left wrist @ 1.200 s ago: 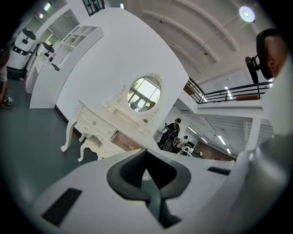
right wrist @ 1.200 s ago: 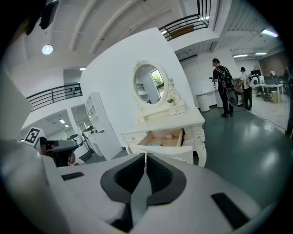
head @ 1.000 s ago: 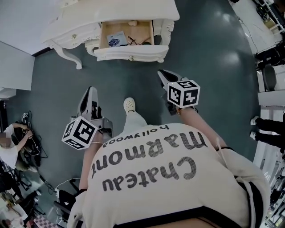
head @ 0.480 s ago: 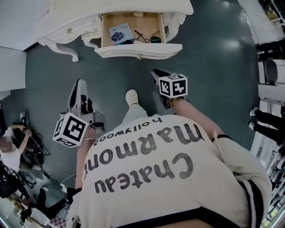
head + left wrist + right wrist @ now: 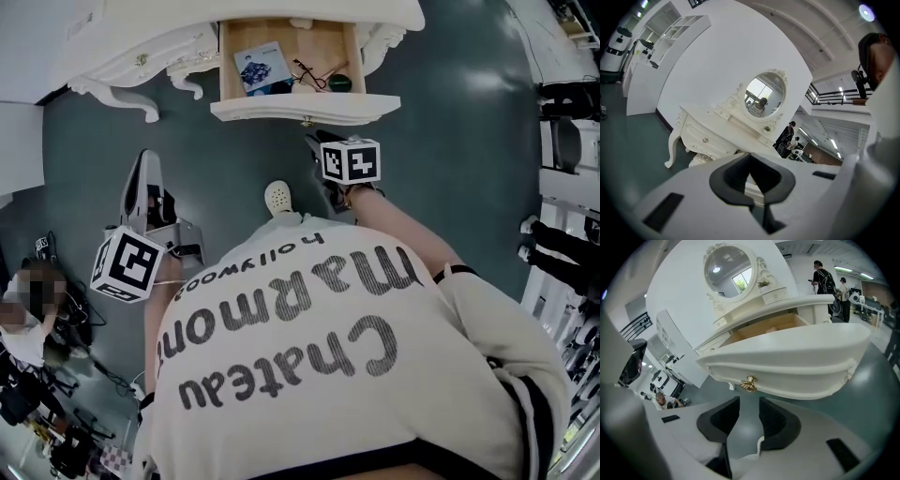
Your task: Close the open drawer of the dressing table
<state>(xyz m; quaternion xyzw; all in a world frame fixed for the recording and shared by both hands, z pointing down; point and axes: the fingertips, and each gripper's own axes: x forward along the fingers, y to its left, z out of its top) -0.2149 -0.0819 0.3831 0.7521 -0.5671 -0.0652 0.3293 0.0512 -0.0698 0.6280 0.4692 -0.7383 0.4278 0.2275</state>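
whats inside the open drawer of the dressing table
In the drawer: a blue-and-white booklet, a tangle of dark cords and a dark green round thing. Its back end is hidden under the tabletop.

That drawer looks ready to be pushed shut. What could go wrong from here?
The right gripper, its jaws opening with nothing between them, sits just below the gold knob. It could snag the knob, or slip under the drawer front rather than push it squarely. The dark cable lies loose inside and might catch as the drawer closes.
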